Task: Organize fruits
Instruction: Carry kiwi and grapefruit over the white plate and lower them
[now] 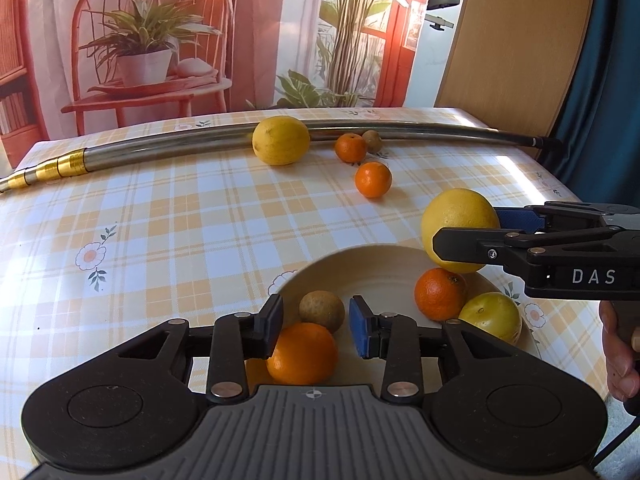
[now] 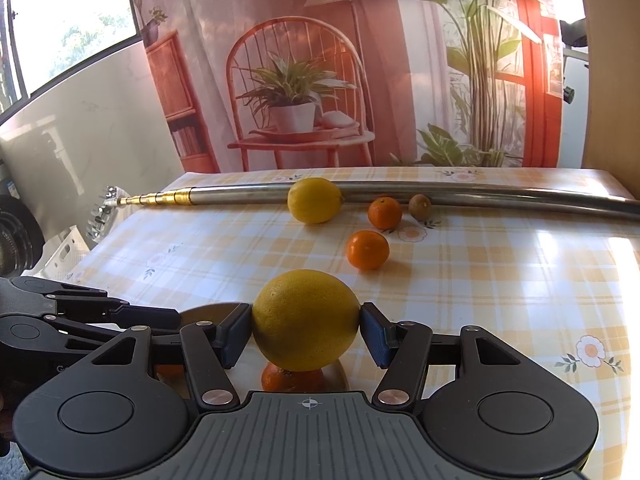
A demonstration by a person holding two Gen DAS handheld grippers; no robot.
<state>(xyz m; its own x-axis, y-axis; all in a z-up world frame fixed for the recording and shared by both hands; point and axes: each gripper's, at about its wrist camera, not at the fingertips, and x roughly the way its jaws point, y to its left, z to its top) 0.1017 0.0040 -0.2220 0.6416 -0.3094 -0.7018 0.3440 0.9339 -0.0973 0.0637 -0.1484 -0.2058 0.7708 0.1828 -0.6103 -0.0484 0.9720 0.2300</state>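
Bright daylight, sharp focus, strong fisheye curvature.
Sun glare whitens the worktop [image 2: 580,256] at right; the window [image 2: 68,12] is overexposed; fruit shadows are soft.

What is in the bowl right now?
The bowl holds two oranges, a brown fruit and a yellow-green fruit. The left gripper hides the near side.

Wrist views face backdrop [image 1: 160,40]; share table [image 2: 500,280] (close).
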